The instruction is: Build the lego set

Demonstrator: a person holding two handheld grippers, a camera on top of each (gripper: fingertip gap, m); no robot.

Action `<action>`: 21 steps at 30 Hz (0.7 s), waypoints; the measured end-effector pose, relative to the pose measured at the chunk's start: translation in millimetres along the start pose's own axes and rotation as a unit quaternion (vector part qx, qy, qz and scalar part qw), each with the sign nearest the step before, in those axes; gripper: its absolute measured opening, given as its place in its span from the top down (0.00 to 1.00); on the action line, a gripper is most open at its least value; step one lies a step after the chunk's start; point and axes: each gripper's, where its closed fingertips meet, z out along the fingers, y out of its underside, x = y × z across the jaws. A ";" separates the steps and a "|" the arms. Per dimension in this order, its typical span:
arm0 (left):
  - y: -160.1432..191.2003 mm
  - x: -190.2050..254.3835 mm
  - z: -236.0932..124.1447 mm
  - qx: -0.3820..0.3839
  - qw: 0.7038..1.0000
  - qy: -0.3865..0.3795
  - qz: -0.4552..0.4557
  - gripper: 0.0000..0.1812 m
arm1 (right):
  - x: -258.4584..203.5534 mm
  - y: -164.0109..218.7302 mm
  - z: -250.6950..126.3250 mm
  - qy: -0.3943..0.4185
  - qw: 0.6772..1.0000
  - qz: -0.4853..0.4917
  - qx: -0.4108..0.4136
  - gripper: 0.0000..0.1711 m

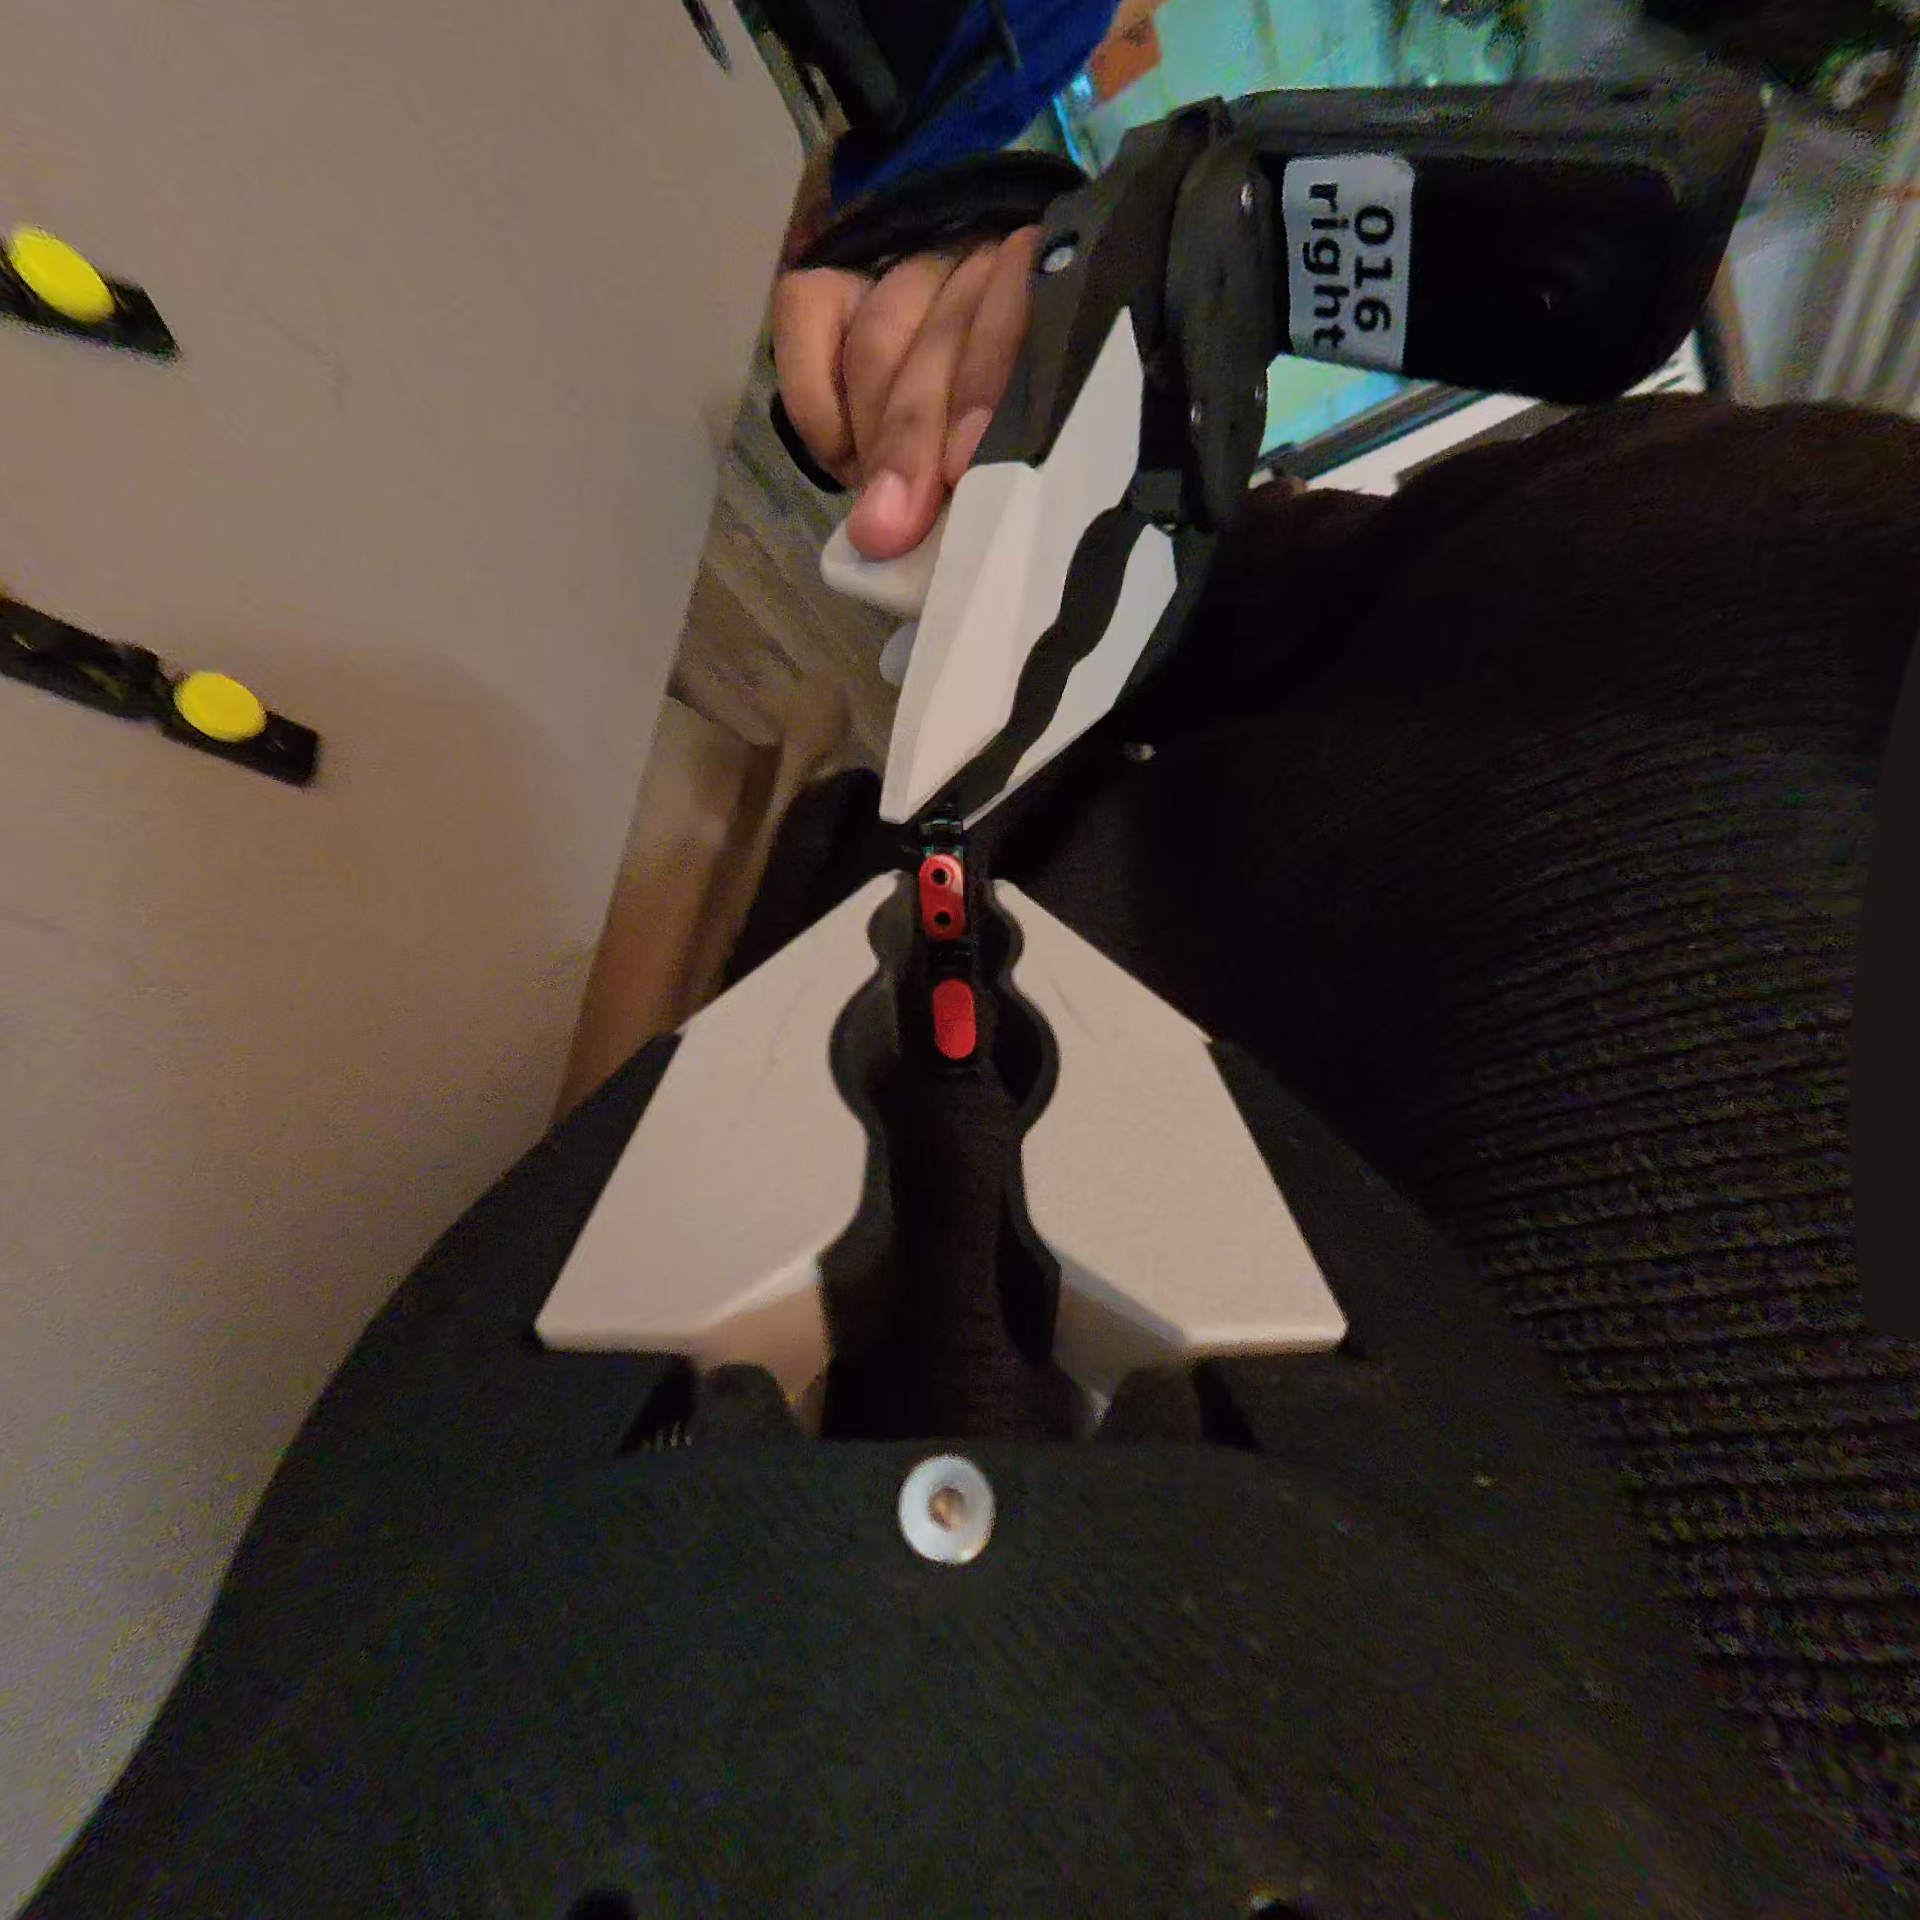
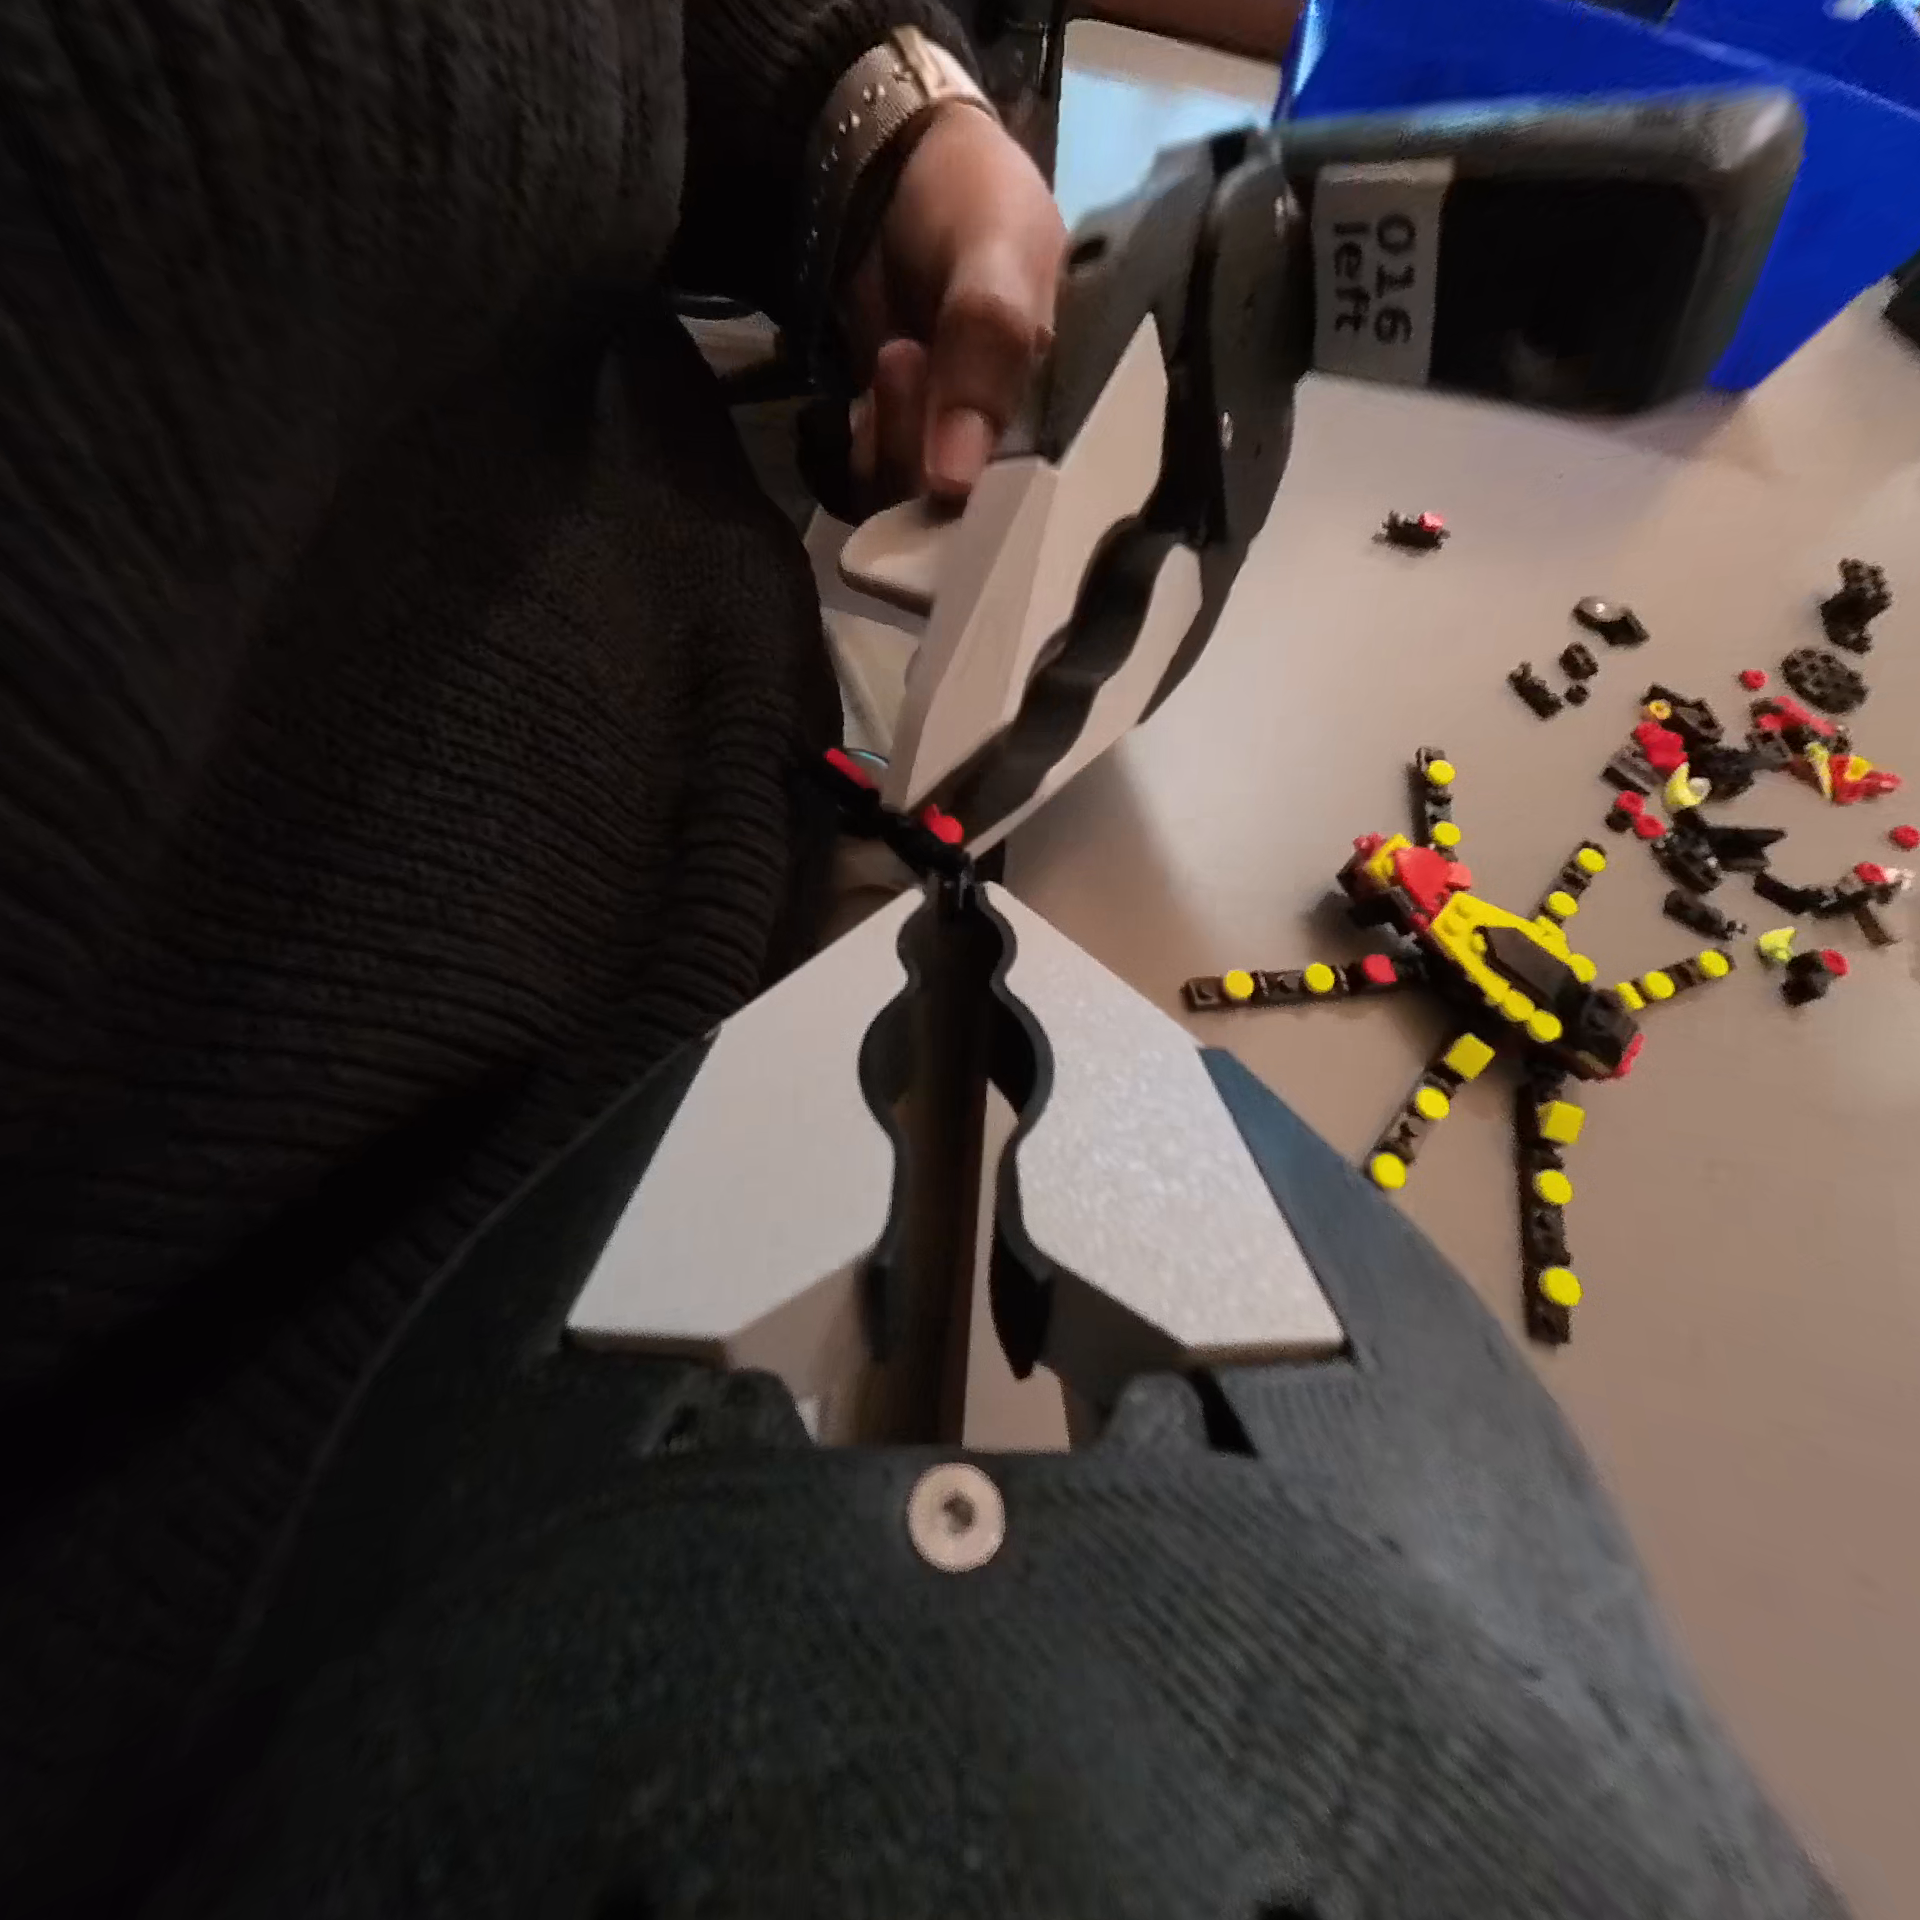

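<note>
My left gripper is shut on a thin black lego strip with red pieces, held in the air in front of a person's black sweater. My right gripper meets it tip to tip from above and is shut on the strip's far end. In the right wrist view my right gripper pinches the black end, and the left gripper holds the strip just beyond it. A yellow, black and red spider-like lego model with several studded legs lies on the table to the right.
A pile of loose black, red and yellow lego pieces lies beyond the model on the beige table. A blue box stands at the back. Two black strips with yellow studs lie on the table. Both grippers' tips are close together, under 4 cm apart.
</note>
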 end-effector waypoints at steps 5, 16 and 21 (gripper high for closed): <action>-7.8 -11.0 -3.8 0.010 0.991 -0.087 0.105 0.80 | 16.6 11.4 -0.1 0.023 0.997 0.068 -0.016 0.98; -6.9 -16.0 -3.3 0.002 0.987 -0.101 0.124 0.96 | 15.3 3.6 -3.4 -0.009 0.991 0.135 0.016 0.98; -2.2 -16.3 -2.0 -0.012 0.987 -0.096 0.125 0.96 | 8.9 7.6 -1.6 -0.022 0.992 0.122 0.004 0.98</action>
